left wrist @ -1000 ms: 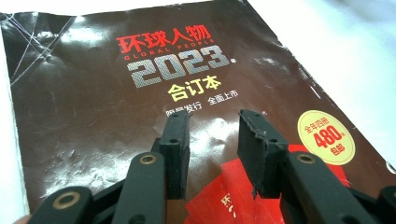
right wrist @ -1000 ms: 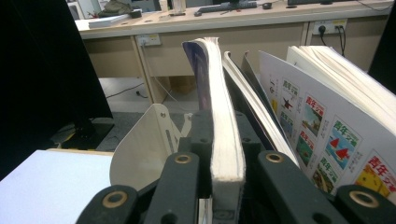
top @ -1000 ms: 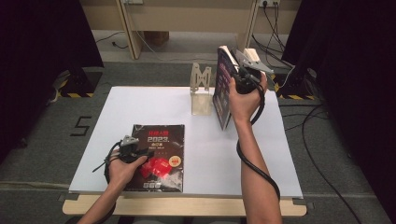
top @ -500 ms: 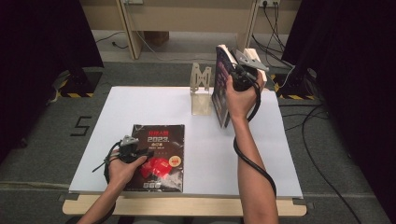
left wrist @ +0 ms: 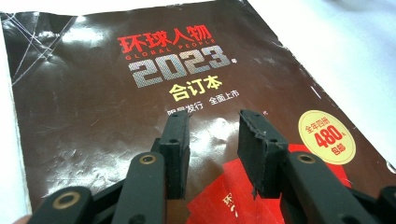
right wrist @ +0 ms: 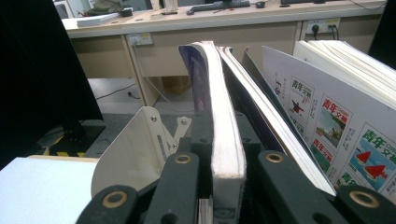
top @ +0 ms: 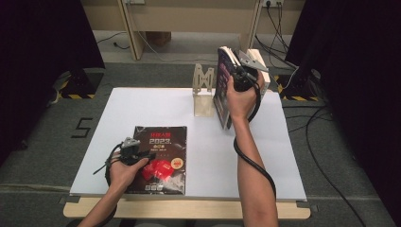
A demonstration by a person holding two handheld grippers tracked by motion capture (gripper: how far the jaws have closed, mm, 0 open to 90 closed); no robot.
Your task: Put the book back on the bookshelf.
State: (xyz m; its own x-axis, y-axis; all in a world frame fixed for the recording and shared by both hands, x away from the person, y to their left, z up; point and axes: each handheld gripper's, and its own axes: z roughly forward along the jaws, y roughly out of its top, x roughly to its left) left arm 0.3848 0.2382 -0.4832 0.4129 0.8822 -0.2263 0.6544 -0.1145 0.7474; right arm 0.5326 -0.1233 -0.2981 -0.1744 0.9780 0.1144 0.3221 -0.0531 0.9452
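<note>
The white desk (top: 142, 106) is carrying everything here. Toward its near left, a dark-covered magazine (top: 161, 158) is lying flat, face up, with "2023" in silver and a red patch near its lower half; the left gripper view is showing the same cover (left wrist: 93, 121) with a round yellow sticker at its right. At the far right of the desk, a row of books and magazines (right wrist: 336, 116) is leaning, one with small illustrated panels on its cover. In front of that row, a blue-covered book (top: 221, 87) is standing on end, just beside a cream bookend (top: 204, 92) to its left; the right gripper view is showing its page edge (right wrist: 226, 140) rising straight up.

The right gripper (top: 243, 78) is gripping this book, its jaws pressing on both sides of the lower page block (right wrist: 228, 186). The left gripper (top: 137, 153) is resting low over the magazine's left part, its jaws (left wrist: 212, 154) standing moderately apart with nothing between them, the tips just above the glossy cover.
</note>
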